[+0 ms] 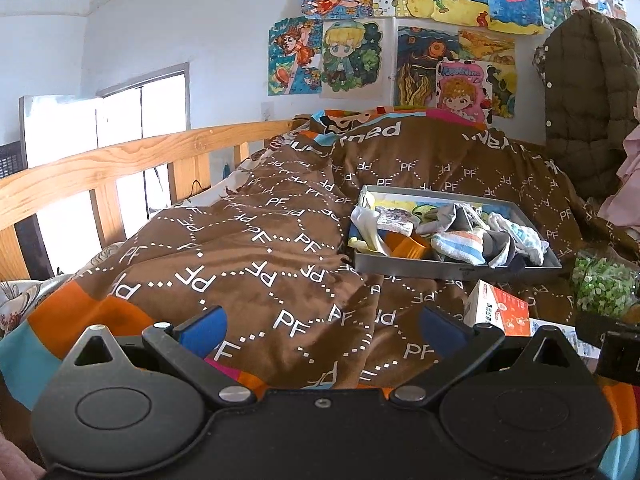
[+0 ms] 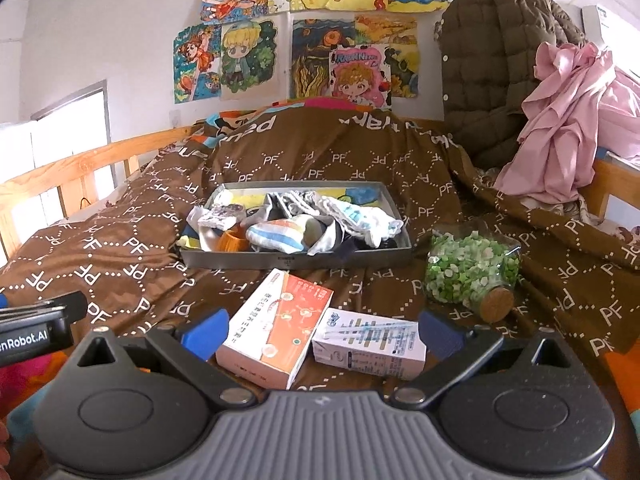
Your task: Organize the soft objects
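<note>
A grey tray (image 2: 296, 260) (image 1: 456, 269) lies on the brown quilt, piled with soft things: a striped rolled sock (image 2: 276, 236) (image 1: 460, 244), a white patterned cloth (image 2: 360, 216) (image 1: 520, 236), grey fabric (image 2: 276, 204) and an orange cup (image 2: 234, 242) (image 1: 408, 246). My right gripper (image 2: 322, 334) is open low over the quilt, short of the tray, with an orange-white box (image 2: 276, 340) and a white box (image 2: 368, 344) lying between its fingers. Well left of the tray, my left gripper (image 1: 322, 332) is open over bare quilt, empty.
A glass jar (image 2: 468, 268) of green and white pieces with a cork lies on its side right of the tray. A wooden rail (image 1: 100, 168) runs along the left. A padded olive jacket (image 2: 492, 60) and pink cloth (image 2: 560, 120) hang at the right.
</note>
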Demonstrator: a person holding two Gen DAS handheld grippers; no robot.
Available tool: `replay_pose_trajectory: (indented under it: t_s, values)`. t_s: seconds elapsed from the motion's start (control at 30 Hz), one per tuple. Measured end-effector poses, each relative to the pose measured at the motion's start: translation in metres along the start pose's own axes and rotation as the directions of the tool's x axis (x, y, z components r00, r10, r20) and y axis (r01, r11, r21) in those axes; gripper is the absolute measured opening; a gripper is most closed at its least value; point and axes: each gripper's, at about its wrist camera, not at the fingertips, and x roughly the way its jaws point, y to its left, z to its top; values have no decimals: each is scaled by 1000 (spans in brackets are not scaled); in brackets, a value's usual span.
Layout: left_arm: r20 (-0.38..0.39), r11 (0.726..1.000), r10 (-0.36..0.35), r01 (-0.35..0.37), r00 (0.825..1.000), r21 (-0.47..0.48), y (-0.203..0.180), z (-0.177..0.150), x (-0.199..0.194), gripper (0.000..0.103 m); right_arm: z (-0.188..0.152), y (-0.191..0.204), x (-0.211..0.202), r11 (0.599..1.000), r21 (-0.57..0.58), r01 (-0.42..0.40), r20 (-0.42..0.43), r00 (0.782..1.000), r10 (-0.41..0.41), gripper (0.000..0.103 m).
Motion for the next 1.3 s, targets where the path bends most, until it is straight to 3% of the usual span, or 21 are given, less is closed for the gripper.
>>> replay_pose_trajectory:
  t_s: [0.2, 1.3]
  values:
    - [4, 1000, -17, 17, 1000, 25, -4, -2, 0, 102, -1, -8, 3, 999, 34, 21, -6, 1000, -21, 103]
    - [-7, 999, -21, 22, 1000, 44, -8, -5, 1, 102, -3, -5, 5, 999, -8, 37, 0, 999, -37, 103]
